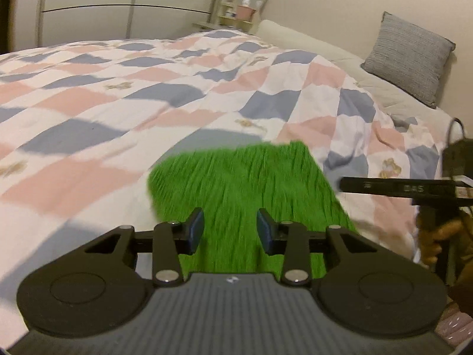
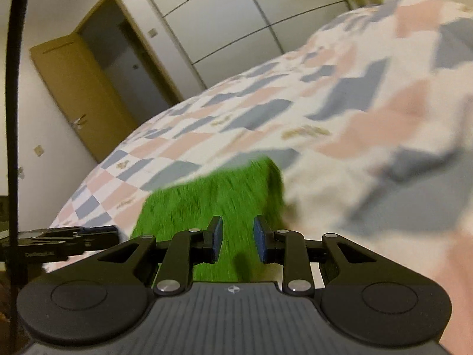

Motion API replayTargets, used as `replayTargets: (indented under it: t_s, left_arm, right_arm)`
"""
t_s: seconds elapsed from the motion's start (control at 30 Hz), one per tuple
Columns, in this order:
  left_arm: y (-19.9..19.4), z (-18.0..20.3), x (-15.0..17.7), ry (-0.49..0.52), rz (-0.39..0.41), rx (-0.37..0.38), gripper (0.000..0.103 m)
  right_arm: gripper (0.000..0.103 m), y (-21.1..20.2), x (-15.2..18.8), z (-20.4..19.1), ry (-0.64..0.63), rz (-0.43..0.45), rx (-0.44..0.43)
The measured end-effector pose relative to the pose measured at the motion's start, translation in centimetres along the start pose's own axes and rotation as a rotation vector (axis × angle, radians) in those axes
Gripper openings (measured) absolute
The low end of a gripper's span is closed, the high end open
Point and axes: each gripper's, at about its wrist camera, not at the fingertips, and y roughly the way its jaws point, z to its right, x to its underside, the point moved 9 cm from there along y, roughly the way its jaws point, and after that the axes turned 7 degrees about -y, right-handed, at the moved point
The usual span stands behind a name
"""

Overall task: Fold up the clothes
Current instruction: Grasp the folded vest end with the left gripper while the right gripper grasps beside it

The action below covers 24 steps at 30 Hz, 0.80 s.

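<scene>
Both claws, left claw [image 1: 230,230] and right claw [image 2: 235,238], released and empty above bright green fuzzy folded cloth [image 1: 245,183] on the pink-and-blue checked quilt [image 1: 118,88].

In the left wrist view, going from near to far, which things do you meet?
Left gripper → green cloth → checked quilt → wardrobe

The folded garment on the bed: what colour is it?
Bright green garment, clearest in the left wrist view.
</scene>
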Motion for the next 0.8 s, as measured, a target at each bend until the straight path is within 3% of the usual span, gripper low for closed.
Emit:
replayTargets:
  t_s: [0.17, 0.2, 0.3, 0.43, 0.47, 0.53, 0.57, 0.6, 0.67, 0.8]
  left_arm:
    - [4.9, -1.9, -4.2, 0.018, -0.037, 0.0, 0.031]
    - [5.8, -2.6, -4.7, 0.007, -0.048, 0.004, 0.031]
    - [9.7, -5.2, -3.8, -0.053, -0.139, -0.025, 0.028]
    - [10.3, -6.5, -3.7, -0.141, -0.164, -0.021, 0.029]
    - [9.9, -6.5, -4.0, -0.157, -0.169, -0.022, 0.028]
    - [8.4, -6.5, -4.4, -0.206, -0.186, -0.025, 0.027]
    - [7.3, -6.6, -4.4, -0.244, -0.194, -0.022, 0.034]
    - [6.4, -6.7, -4.0, -0.289, -0.207, -0.02, 0.046]
    - [4.5, -6.8, -3.1, -0.378, -0.234, -0.017, 0.055]
    - [2.0, -7.7, 1.6, -0.585, -0.32, -0.03, 0.055]
  right_arm:
    - [0.028, 5.6, -4.7, 0.6, -0.073, -0.01, -0.031]
    - [0.021, 6.8, -5.4, 0.8, -0.085, -0.02, -0.035]
    - [0.014, 10.7, -4.0, 2.4, -0.079, -0.157, -0.001]
    - [0.015, 10.5, -4.8, 3.5, 0.035, -0.184, -0.051]
    - [0.02, 9.9, -5.2, 3.9, 0.08, -0.182, -0.068]
    - [0.043, 8.1, -6.0, 4.8, 0.199, -0.16, -0.088]
    - [0.063, 7.1, -6.0, 5.2, 0.247, -0.15, -0.095]
    - [0.067, 6.0, -6.0, 5.5, 0.293, -0.145, -0.104]
    - [0.067, 4.3, -4.8, 5.7, 0.373, -0.183, -0.152]
    - [0.067, 3.0, -0.6, 5.1, 0.495, -0.339, -0.238]
